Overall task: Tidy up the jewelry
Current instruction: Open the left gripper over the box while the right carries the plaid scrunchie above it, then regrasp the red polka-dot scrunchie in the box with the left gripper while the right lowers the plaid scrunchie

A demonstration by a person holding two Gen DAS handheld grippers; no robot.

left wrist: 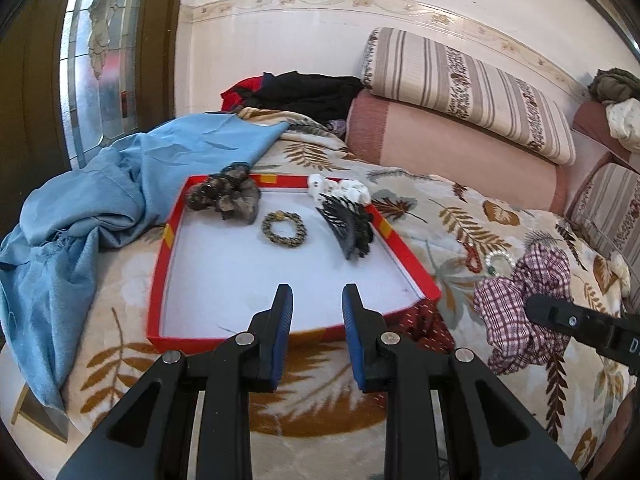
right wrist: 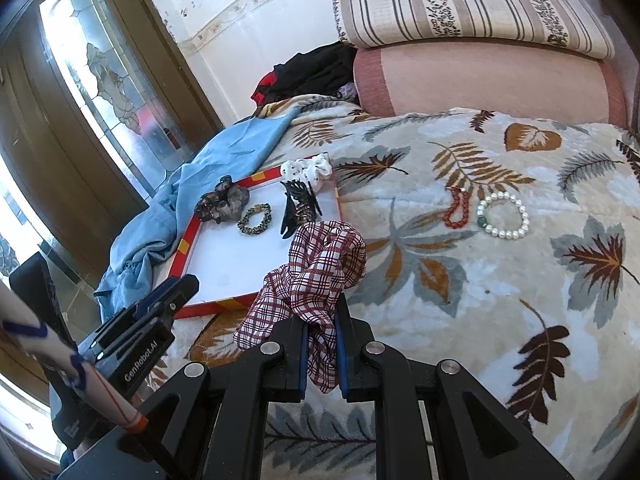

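Note:
A red-rimmed white tray (left wrist: pixel 168 240) lies on the bed and holds a grey-brown scrunchie (left wrist: pixel 224 198), a gold chain bracelet (left wrist: pixel 284 228) and a black hair claw (left wrist: pixel 348 226). A white spotted scrunchie (left wrist: pixel 340 188) rests on its far rim. My left gripper (left wrist: pixel 317 300) is open and empty over the tray's near edge. My right gripper (right wrist: pixel 321 316) is shut on a red plaid scrunchie (right wrist: pixel 324 264), held above the blanket right of the tray (right wrist: pixel 188 248). A red bead bracelet (right wrist: pixel 457 208) and a pearl bracelet (right wrist: pixel 504 216) lie on the blanket to the right.
A blue cloth (left wrist: pixel 100 200) is bunched left of the tray. Dark clothes (left wrist: pixel 304 94), a pink bolster (left wrist: pixel 440 144) and a striped cushion (left wrist: pixel 460 84) lie at the back. A glass-panelled door (right wrist: pixel 100 92) stands to the left.

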